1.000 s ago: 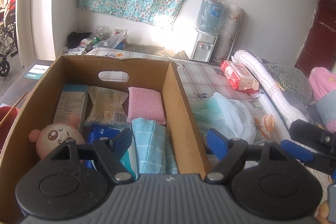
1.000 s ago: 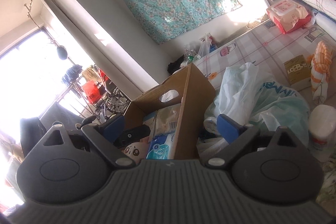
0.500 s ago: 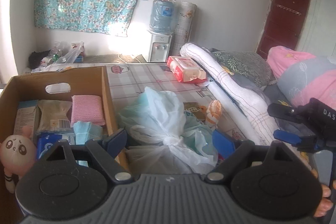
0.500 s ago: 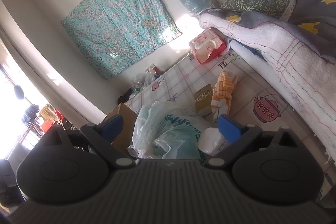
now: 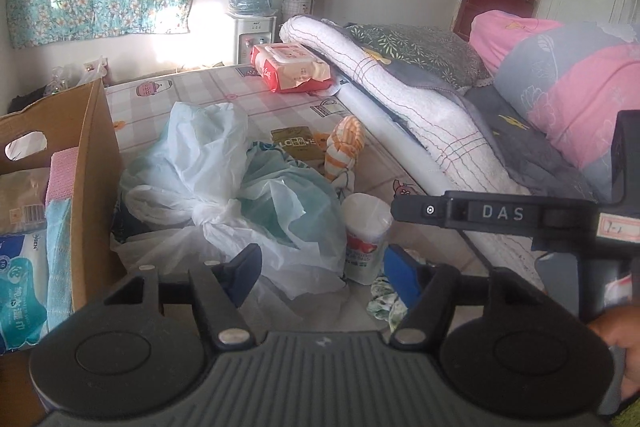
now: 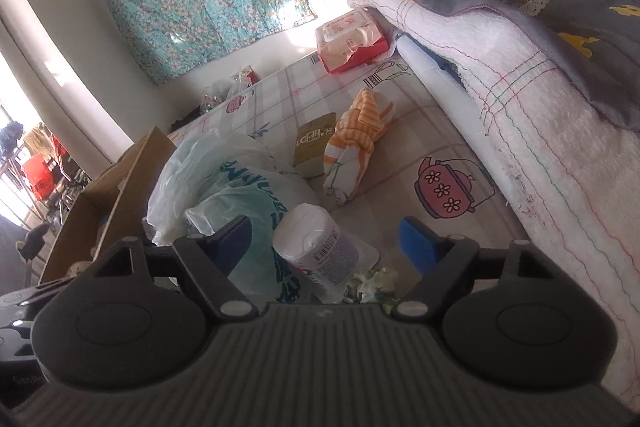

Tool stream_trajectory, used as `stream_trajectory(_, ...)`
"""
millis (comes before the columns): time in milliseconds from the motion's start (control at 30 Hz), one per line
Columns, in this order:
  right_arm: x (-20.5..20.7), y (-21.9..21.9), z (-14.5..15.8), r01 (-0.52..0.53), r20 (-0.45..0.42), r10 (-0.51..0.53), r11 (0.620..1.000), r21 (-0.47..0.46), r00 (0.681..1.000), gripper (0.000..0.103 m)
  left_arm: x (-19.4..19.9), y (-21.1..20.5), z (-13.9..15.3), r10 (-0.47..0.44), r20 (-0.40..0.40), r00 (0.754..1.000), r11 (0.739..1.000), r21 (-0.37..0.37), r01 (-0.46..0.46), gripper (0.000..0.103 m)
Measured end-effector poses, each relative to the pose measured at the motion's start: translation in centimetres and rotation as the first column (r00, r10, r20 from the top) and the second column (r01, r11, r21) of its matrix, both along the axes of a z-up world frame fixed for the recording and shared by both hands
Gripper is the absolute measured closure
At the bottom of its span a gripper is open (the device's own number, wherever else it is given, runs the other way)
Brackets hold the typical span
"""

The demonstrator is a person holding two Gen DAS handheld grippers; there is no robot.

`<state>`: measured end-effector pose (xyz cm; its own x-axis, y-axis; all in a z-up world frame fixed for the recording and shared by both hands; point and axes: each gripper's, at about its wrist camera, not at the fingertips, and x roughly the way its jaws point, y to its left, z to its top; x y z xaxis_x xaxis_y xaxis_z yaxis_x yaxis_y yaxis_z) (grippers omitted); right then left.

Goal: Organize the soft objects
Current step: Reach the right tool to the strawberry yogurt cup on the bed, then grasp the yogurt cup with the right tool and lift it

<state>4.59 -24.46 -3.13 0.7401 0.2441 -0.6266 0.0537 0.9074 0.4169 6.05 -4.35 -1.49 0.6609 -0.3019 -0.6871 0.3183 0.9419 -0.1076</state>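
Jaws on both my claws are closing, each with only air between the pads. My left claw (image 5: 322, 277) hangs over the plastic bags (image 5: 224, 199), with the white roll (image 5: 366, 239) standing just ahead of its right pad. From my right claw (image 6: 326, 243) that roll (image 6: 316, 247) lies between the fingers, short of the pads, tilted with its round end up and left; its label is too small to read. Beyond it the striped cloth (image 6: 356, 143), knotted, stretches toward the far right. A brown packet (image 6: 314, 143) beside it reads "LC". The box (image 5: 92, 183) is at left. "DAS" shows on my right claw's arm (image 5: 500, 213).
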Motion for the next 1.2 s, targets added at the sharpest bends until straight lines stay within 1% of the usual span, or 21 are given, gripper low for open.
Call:
stream_trajectory(100,1.5,1.1,-1.5,-0.064,-0.031,0.062,0.995,-0.076,0.998,0.03,0.5,0.5,-0.3,0.023,-0.008,1.0,1.0,0.004,-0.023,0.036)
stream_trajectory(167,2.4,1.8,-2.0,-0.101,-0.037,0.098,0.989,-0.105,0.995,0.033,0.8,0.8,-0.5,0.031,-0.015,0.999,0.999,0.01,-0.03,0.038)
stream_trajectory(267,3.3,2.7,-2.3,-0.142,-0.025,0.14,0.98,-0.138,0.99,0.036,1.3,0.7,-0.6,0.035,-0.022,0.999,0.999,0.028,-0.035,0.043)
stream_trajectory(333,3.8,3.0,-2.4,-0.16,-0.015,0.16,0.975,-0.152,0.987,0.037,1.5,0.5,-0.5,0.034,-0.012,0.999,0.999,0.034,-0.033,0.046)
stream_trajectory(400,4.2,3.1,-2.5,-0.171,-0.007,0.172,0.974,-0.147,0.985,0.041,1.6,0.2,-0.4,0.032,0.006,0.999,0.999,0.042,-0.032,0.046)
stream_trajectory(433,4.4,3.0,-2.5,-0.176,-0.005,0.177,0.975,-0.136,0.984,0.042,1.6,0.0,-0.3,0.027,0.015,1.0,0.999,0.046,-0.028,0.048)
stream_trajectory(500,4.7,2.9,-2.7,-0.184,-0.003,0.185,0.977,-0.111,0.983,0.052,1.8,-0.5,-0.4,0.02,0.018,1.0,0.999,0.049,-0.021,0.05)
stream_trajectory(600,4.9,2.7,-2.9,-0.185,0.004,0.186,0.979,-0.089,0.982,0.052,2.1,-1.0,-0.6,0.013,0.012,1.0,0.999,0.051,-0.014,0.051)
stream_trajectory(700,5.0,1.9,-3.3,-0.166,0.008,0.166,0.986,-0.035,0.986,0.052,2.2,-1.3,-0.7,0.006,0.008,1.0,0.999,0.054,-0.006,0.051)
stream_trajectory(800,4.9,0.2,-3.6,-0.124,0.005,0.124,0.991,0.06,0.992,0.053,2.3,-1.6,-0.8,0.002,0.009,1.0,0.998,0.059,-0.003,0.051)
stream_trajectory(867,4.9,-1.2,-3.9,-0.09,-0.004,0.092,0.987,0.136,0.996,0.053,2.4,-1.8,-0.8,0.002,0.009,1.0,0.998,0.059,-0.003,0.051)
stream_trajectory(933,5.0,-2.8,-4.3,-0.053,-0.019,0.059,0.972,0.228,0.998,0.052,2.4,-1.8,-0.8,0.003,0.009,1.0,0.998,0.058,-0.003,0.051)
stream_trajectory(1000,5.0,-4.0,-4.7,-0.021,-0.033,0.032,0.958,0.286,0.999,0.052,2.4,-2.0,-0.8,0.001,0.01,1.0,0.998,0.057,-0.002,0.051)
stream_trajectory(1067,4.9,-4.8,-4.7,0.007,-0.046,0.007,0.954,0.299,0.999,0.051,2.5,-2.1,-0.7,-0.003,0.01,1.0,0.999,0.053,0.002,0.051)
stream_trajectory(1200,4.5,-5.4,-4.3,0.042,-0.05,-0.031,0.973,0.225,0.998,0.051,2.4,-2.7,-0.6,-0.016,0.016,1.0,0.998,0.054,0.015,0.051)
